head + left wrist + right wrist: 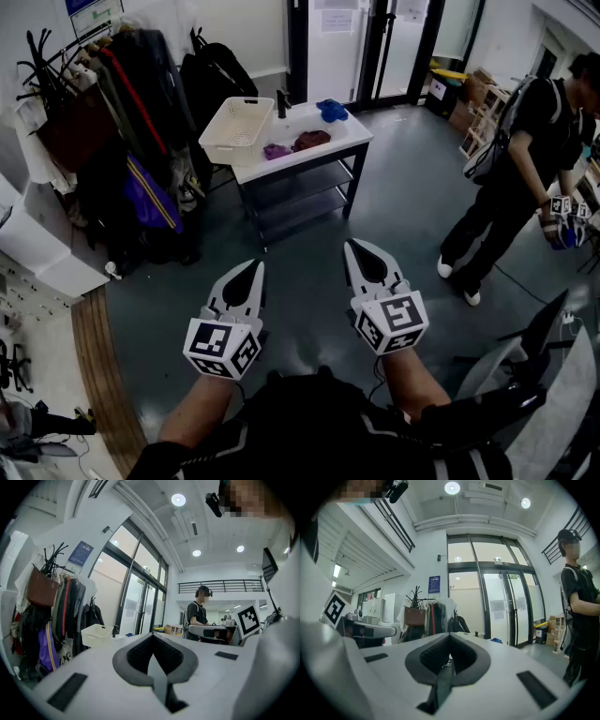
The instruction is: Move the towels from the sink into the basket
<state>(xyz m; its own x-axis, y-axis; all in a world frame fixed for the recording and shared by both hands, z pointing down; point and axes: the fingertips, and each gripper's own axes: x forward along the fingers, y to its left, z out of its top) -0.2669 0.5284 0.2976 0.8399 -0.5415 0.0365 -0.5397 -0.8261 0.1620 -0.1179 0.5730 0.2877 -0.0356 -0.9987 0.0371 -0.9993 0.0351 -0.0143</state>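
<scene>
A white sink table (337, 141) stands far ahead across the floor. On it lie a purple towel (277, 151), a maroon towel (311, 140) and a blue towel (331, 110). A cream basket (237, 129) sits on the table's left end, seen too in the left gripper view as the basket (97, 634). My left gripper (256, 265) and right gripper (350, 245) hover side by side near my body, well short of the table. Both have their jaws together and hold nothing.
A coat rack (112, 112) with jackets and bags fills the left wall beside white lockers (37, 253). A person in black (525, 178) stands at the right, holding grippers. Glass doors (375, 47) are behind the table. Grey floor lies between me and the table.
</scene>
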